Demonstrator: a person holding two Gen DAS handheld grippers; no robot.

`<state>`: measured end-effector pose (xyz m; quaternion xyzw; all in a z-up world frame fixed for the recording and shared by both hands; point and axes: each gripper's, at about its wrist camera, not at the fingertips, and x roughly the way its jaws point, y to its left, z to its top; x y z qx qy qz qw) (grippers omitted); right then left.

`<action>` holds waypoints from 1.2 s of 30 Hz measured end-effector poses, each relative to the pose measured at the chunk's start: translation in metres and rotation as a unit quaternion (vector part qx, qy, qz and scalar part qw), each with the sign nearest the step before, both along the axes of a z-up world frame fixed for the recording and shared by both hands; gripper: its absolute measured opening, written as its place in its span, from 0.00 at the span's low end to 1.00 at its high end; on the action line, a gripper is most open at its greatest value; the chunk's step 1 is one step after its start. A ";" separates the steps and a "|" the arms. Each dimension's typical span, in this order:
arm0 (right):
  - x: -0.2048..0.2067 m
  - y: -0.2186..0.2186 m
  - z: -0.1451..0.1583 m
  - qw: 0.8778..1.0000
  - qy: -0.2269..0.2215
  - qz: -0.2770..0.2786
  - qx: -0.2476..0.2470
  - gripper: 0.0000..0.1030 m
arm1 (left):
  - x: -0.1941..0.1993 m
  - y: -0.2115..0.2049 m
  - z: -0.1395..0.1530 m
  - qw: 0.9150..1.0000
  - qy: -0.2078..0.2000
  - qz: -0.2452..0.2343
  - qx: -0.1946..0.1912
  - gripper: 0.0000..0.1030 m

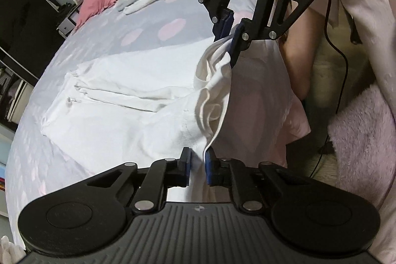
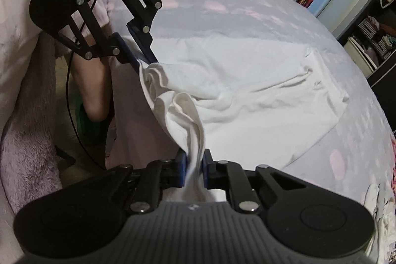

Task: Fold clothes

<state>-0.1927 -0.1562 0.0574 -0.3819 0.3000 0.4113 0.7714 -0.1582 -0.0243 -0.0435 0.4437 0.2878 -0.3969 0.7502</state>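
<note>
White garment [image 1: 118,100] lies spread on the bed [image 1: 153,14], its near hem lifted off the bed's edge. Left gripper [image 1: 197,167] has its jaws clamped on one corner of that hem; right gripper [image 2: 193,171] has its jaws clamped on the other corner, cloth bunched thick between the pads. Hem between the two grips sags in loose folds rather than running straight.

Step in hand, as judged: carrying the near hem over toward the far end to fold the garment in half.

Recommendations:
- Draw the two grippers apart sideways first, so the slack hem goes taut and level
- Raise both together, keeping them at matching height, so the fold line runs square across
- Travel over the body of the garment without dragging the part that lies flat
- Lower the hem onto the far edge and line up the corners before releasing

Risk: the right-hand bunch may lay down as a lump
</note>
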 end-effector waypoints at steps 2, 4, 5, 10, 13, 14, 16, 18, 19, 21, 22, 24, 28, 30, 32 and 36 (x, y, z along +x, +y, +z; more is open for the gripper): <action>0.000 0.000 0.009 1.000 -0.006 0.008 -0.003 0.14 | 0.002 0.001 0.009 1.000 -0.001 -0.004 0.001 0.08; 0.003 -0.001 0.020 1.000 -0.009 0.015 -0.003 0.13 | 0.005 0.001 0.020 1.000 -0.003 -0.009 0.002 0.07; 0.005 -0.002 0.026 1.000 -0.008 0.017 -0.003 0.13 | 0.007 0.000 0.026 1.000 -0.002 -0.011 0.003 0.07; 0.006 -0.003 0.054 0.999 -0.016 0.048 -0.018 0.13 | 0.004 -0.003 0.045 0.998 -0.016 -0.058 0.033 0.07; 0.005 -0.002 0.061 0.996 -0.023 0.071 -0.038 0.13 | 0.004 -0.007 0.046 0.995 -0.022 -0.084 0.055 0.07; 0.007 -0.002 0.063 0.996 -0.024 0.073 -0.040 0.13 | 0.007 -0.008 0.048 0.995 -0.019 -0.085 0.056 0.07; 0.013 -0.002 0.069 0.996 -0.023 0.072 -0.038 0.13 | 0.015 -0.008 0.055 0.995 -0.014 -0.083 0.052 0.06; 0.023 -0.003 0.081 0.997 -0.022 0.067 -0.032 0.12 | 0.024 -0.008 0.066 0.996 -0.013 -0.081 0.047 0.06; 0.028 -0.004 0.087 0.997 -0.021 0.066 -0.029 0.12 | 0.027 -0.008 0.071 0.995 -0.014 -0.082 0.046 0.06; 0.037 -0.006 0.099 0.997 -0.021 0.064 -0.024 0.12 | 0.036 -0.009 0.083 0.995 -0.019 -0.084 0.048 0.06; 0.042 -0.006 0.106 0.998 -0.020 0.063 -0.022 0.12 | 0.044 -0.009 0.088 0.995 -0.020 -0.082 0.047 0.06; 0.058 -0.005 0.118 0.998 -0.021 0.061 -0.019 0.12 | 0.061 -0.009 0.099 0.996 -0.021 -0.078 0.046 0.06; 0.108 -0.001 0.132 0.999 -0.010 0.042 -0.009 0.12 | 0.103 -0.012 0.110 0.996 -0.022 -0.069 0.049 0.06; 0.135 0.003 0.134 1.000 0.000 0.029 -0.004 0.12 | 0.128 -0.015 0.109 0.996 -0.027 -0.064 0.052 0.06; 0.163 0.007 0.131 1.000 0.006 0.015 -0.005 0.12 | 0.156 -0.018 0.108 0.997 -0.027 -0.056 0.049 0.06; 0.220 0.010 0.120 0.999 0.027 -0.022 0.004 0.12 | 0.213 -0.025 0.096 0.999 -0.026 -0.027 0.038 0.06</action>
